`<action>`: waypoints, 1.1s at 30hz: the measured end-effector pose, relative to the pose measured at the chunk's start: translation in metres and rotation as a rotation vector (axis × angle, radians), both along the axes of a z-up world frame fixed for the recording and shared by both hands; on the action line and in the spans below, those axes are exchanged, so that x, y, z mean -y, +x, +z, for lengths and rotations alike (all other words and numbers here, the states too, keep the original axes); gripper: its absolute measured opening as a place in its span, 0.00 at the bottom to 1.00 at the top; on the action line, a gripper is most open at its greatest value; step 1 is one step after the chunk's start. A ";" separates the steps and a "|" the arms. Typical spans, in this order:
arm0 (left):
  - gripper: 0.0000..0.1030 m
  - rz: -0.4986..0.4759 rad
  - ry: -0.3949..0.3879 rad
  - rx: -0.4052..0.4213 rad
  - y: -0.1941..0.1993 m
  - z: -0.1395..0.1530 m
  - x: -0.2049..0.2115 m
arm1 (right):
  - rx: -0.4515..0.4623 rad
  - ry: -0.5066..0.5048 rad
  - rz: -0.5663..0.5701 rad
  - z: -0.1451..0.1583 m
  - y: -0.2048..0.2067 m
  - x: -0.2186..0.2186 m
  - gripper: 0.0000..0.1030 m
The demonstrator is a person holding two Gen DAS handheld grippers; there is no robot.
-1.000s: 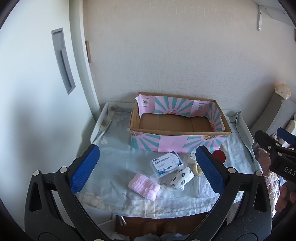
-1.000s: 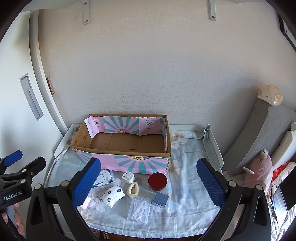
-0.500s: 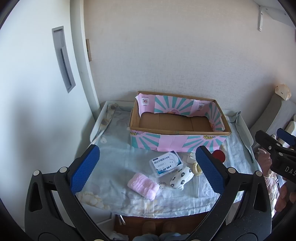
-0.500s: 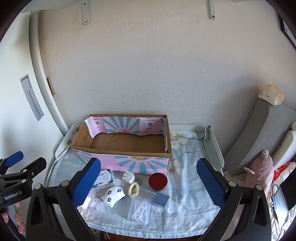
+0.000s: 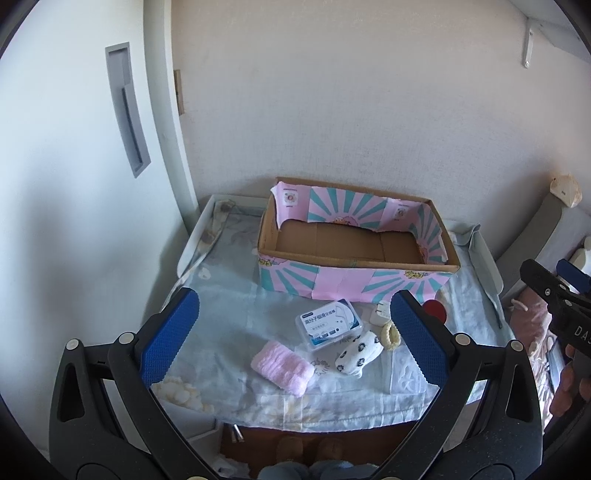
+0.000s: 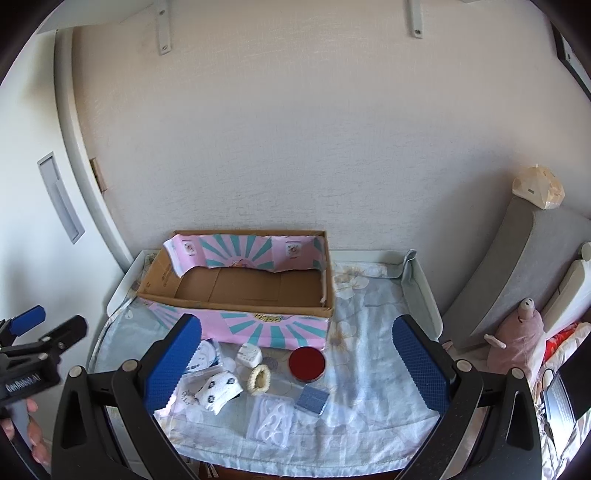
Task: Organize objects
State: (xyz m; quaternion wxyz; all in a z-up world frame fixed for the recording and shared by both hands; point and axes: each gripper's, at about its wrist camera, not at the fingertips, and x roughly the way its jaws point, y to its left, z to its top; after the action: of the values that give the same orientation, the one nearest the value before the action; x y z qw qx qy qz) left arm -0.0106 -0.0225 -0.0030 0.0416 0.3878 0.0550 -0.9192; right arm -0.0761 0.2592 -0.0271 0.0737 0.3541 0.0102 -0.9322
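Pink plush pig (image 6: 515, 339) beside grey cushion (image 6: 517, 273), paper bag (image 6: 537, 187) on top, shelf brackets (image 6: 161, 27)

Box (image 6: 236, 295) behind; floss case (image 5: 328, 325), sock (image 5: 358, 355), tin (image 6: 307, 363) before it.

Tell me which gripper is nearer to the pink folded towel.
Left, probably. The pink towel lies low between the open left gripper fingers. The right gripper hovers over the red lid; its camera does not show the towel.

wall (image 6: 295, 147): white, textured | brackets (image 6: 162, 26): two, up high | door (image 5: 55, 184): white, left, recessed handle (image 5: 127, 110) | sofa (image 6: 517, 266): grey, right | light: daylight, soft
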 end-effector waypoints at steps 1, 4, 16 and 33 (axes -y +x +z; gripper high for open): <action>1.00 0.001 0.001 -0.001 -0.001 0.002 0.002 | -0.006 0.002 -0.010 0.002 -0.002 -0.006 1.00; 1.00 -0.004 -0.021 0.003 -0.007 0.005 0.006 | -0.010 -0.004 -0.030 0.006 -0.011 -0.025 1.00; 1.00 -0.031 -0.017 0.135 -0.008 -0.059 0.014 | 0.166 0.039 -0.052 -0.047 -0.035 -0.062 1.00; 1.00 -0.213 0.011 0.294 -0.026 -0.189 0.009 | 0.363 0.086 0.079 -0.180 -0.075 -0.008 0.94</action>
State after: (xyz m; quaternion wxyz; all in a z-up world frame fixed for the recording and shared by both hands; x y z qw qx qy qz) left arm -0.0368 -0.0318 -0.1920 -0.0505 0.5219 0.0118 -0.8514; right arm -0.1507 0.2668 -0.2073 0.0957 0.5188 0.0502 -0.8481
